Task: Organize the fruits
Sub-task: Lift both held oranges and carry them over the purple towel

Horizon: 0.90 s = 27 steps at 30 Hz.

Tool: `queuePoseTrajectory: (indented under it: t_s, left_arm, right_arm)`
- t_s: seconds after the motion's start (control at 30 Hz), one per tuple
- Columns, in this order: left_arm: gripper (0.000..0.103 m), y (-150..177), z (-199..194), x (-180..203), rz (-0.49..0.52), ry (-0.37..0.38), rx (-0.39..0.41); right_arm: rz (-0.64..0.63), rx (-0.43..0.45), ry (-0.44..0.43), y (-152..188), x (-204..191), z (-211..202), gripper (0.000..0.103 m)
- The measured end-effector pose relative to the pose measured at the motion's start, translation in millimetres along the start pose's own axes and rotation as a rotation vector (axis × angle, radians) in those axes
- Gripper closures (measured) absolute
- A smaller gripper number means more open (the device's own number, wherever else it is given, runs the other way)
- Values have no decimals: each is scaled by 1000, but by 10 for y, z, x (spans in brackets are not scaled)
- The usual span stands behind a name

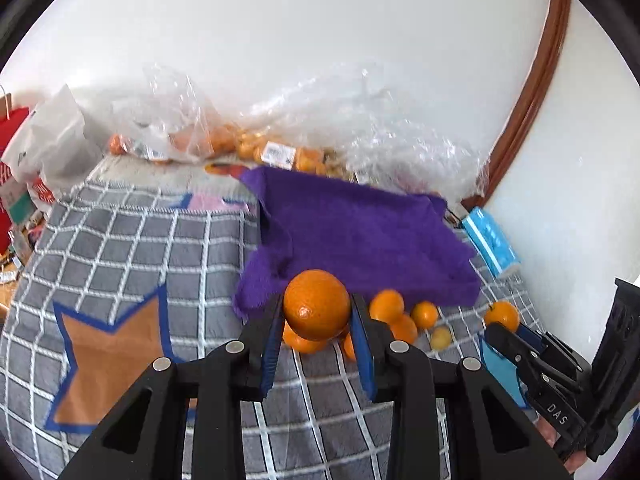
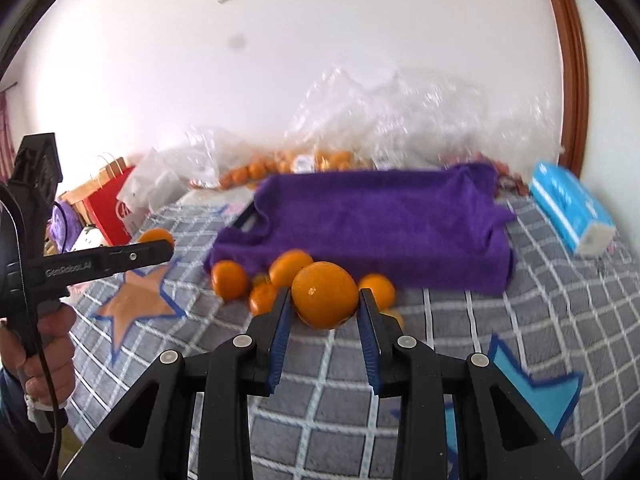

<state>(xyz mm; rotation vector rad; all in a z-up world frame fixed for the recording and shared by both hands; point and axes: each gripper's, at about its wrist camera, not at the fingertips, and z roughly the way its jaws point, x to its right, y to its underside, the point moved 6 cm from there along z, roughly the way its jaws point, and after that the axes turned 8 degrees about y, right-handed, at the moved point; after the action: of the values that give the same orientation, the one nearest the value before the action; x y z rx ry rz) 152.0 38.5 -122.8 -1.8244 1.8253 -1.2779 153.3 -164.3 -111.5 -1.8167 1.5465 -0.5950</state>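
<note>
My left gripper (image 1: pixel 317 302) is shut on a large orange (image 1: pixel 317 305), held above the grey checked cloth (image 1: pixel 132 248). My right gripper (image 2: pixel 325 295) is shut on another large orange (image 2: pixel 325 295). Each gripper also shows in the other's view: the right gripper (image 1: pixel 494 326) with its orange (image 1: pixel 502 315), and the left gripper (image 2: pixel 166 246) with its orange (image 2: pixel 157 236). Several loose oranges (image 1: pixel 386 305) (image 2: pixel 229 280) and a small yellow fruit (image 1: pixel 441 337) lie on the cloth below, just in front of a purple towel (image 1: pixel 360 236) (image 2: pixel 380 220).
Clear plastic bags (image 1: pixel 360 120) (image 2: pixel 400 120) holding more oranges pile against the white wall behind the towel. A blue tissue box (image 1: pixel 492 242) (image 2: pixel 570 208) lies at the right. A red paper bag (image 2: pixel 114 208) and white bags (image 1: pixel 56 140) stand at the left.
</note>
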Motion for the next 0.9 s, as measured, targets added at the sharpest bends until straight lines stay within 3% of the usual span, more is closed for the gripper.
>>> queuePoseTrajectory:
  t_s: [0.4, 0.63, 0.8, 0.9]
  left_arm:
    - [72, -559, 285, -124, -15, -27, 75]
    - [72, -804, 595, -136, -27, -16, 86]
    - [72, -787, 827, -180, 1, -11, 99]
    - [72, -697, 988, -266, -3, -39, 58]
  right_arm:
    - [1, 38, 98, -672, 127, 395, 70]
    - [24, 69, 93, -982, 161, 711, 70]
    - [47, 64, 96, -1033, 248, 952, 70]
    - [73, 24, 100, -913, 363, 1163, 70]
